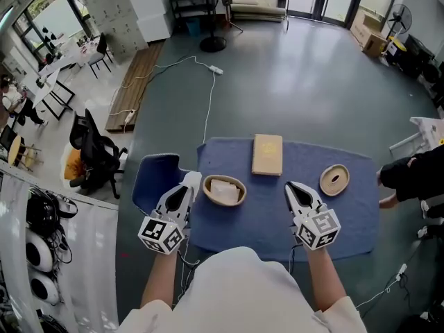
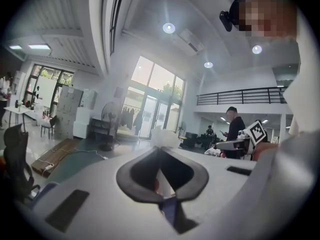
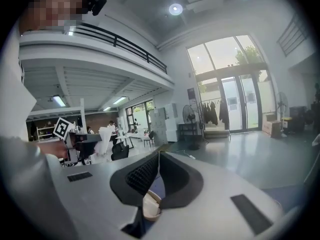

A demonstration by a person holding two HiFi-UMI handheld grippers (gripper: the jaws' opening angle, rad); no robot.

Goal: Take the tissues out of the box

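A tan tissue box (image 1: 267,154) lies at the back of the blue cloth (image 1: 361,220). In front of it, a wooden bowl (image 1: 239,198) holds white tissues (image 1: 223,189). My left gripper (image 1: 192,180) is just left of the bowl. Its jaws are shut, and a white tissue (image 2: 165,136) sticks out past their tips. My right gripper (image 1: 292,187) hovers right of the bowl, its jaws shut with nothing between them. Through the gap under its jaws I see a pale wooden rim (image 3: 151,204). The left gripper's marker cube (image 3: 62,128) shows with white tissue (image 3: 106,136) beside it.
A round wooden ring (image 1: 334,180) lies on the cloth to the right. A person's dark sleeve and hand (image 1: 406,175) reach in at the right edge. A blue seat (image 1: 154,175) and a black office chair (image 1: 94,151) stand to the left. A cable (image 1: 208,109) runs across the floor.
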